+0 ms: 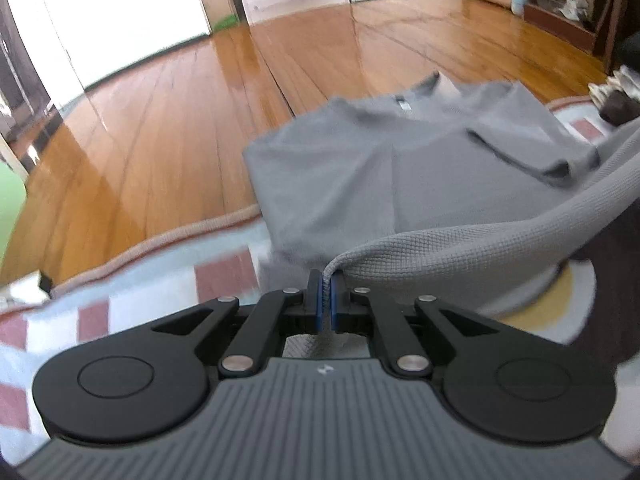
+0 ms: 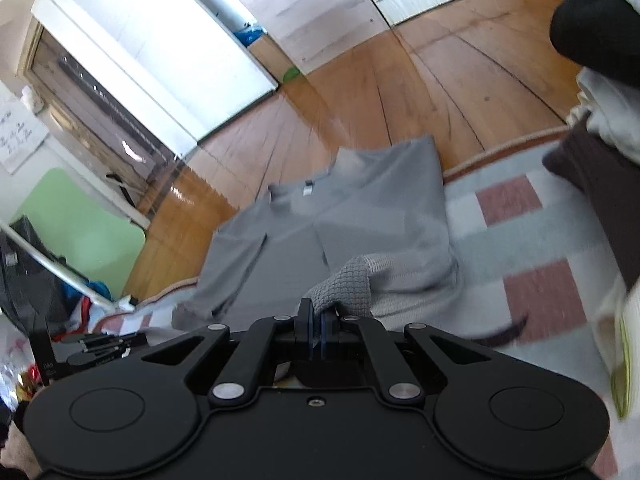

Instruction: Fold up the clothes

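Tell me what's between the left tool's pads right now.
A fold of the gray shirt's hem is pinched between the left tool pads; the left wrist view shows it.

- Grey shirt (image 1: 360, 168) ahead of left gripper (image 1: 328, 292): matt waffle-knit cloth.
- Floor (image 1: 180, 112) beyond: glossy varnished wood.
- Rug (image 2: 540, 240) beside right gripper (image 2: 318, 320): soft woven checks.
- Gripper bodies: matt black plastic, metal rivets.

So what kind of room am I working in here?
Likely a room in a home: glossy wooden floor, a checked rug with the grey shirt laid across both, and white cabinets along the wall.
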